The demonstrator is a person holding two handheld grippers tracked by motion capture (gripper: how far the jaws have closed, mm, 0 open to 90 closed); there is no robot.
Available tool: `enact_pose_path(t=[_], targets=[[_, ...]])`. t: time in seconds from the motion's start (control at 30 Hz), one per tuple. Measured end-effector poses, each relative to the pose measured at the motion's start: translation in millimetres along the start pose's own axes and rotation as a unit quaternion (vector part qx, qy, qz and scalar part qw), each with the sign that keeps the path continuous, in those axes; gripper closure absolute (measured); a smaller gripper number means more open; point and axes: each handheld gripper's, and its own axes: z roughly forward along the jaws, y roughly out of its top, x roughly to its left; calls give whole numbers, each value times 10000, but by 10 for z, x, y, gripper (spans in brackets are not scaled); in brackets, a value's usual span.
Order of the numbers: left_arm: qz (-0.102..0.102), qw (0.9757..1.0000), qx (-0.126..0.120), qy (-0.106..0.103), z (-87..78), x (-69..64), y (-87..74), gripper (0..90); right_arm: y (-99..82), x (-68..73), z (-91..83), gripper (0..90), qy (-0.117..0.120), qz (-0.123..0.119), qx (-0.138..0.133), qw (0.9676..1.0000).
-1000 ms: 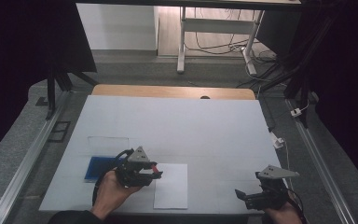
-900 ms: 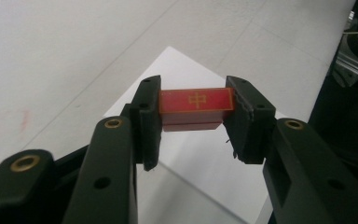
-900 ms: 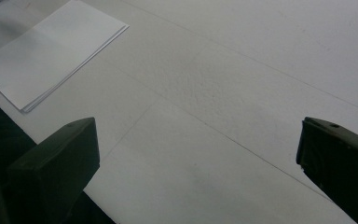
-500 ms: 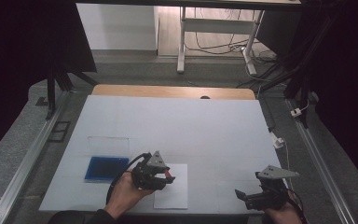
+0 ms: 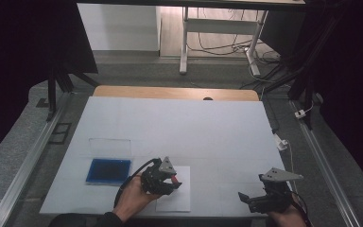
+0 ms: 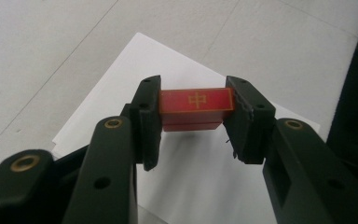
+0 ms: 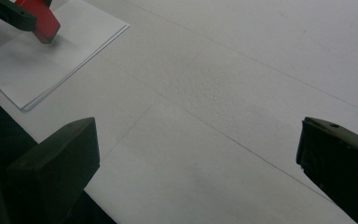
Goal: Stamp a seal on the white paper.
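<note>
My left gripper [image 6: 195, 114] is shut on a red stamp block [image 6: 196, 101] with a gold character on its top face. It holds the block just above a white stack of paper [image 6: 200, 182]. In the high view the left gripper [image 5: 172, 179] is over the paper [image 5: 175, 201] near the table's front edge. The right gripper view shows the red stamp [image 7: 41, 19] over the paper [image 7: 42, 65] at the upper left. My right gripper [image 5: 246, 197] is open at the front right with nothing between its jaws.
A blue ink pad [image 5: 108, 171] lies left of the paper, with its clear lid [image 5: 109, 145] just behind it. The white table top [image 5: 184, 127] stretches back to a wooden strip. Metal rails run along both sides.
My left gripper carried the red stamp rightward from beside the blue pad to above the paper. The right gripper stayed still.
</note>
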Motion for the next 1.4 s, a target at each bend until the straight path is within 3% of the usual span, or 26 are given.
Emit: enact_pose_path(t=[0.37, 0.9, 1.17, 1.4], targets=[[74, 9997, 178, 122, 92, 3, -41, 583, -1, 3, -3, 0, 6, -14, 0, 10000], [77, 9996, 47, 259, 108, -41, -85, 588, 1, 7, 1, 0, 8, -31, 28, 10000], [420, 9972, 137, 610, 111, -159, -63, 588, 1, 5, 5, 0, 12, -35, 42, 10000], [75, 9994, 88, 316, 111, -60, -80, 589, 1, 6, 5, 0, 14, -34, 45, 10000]])
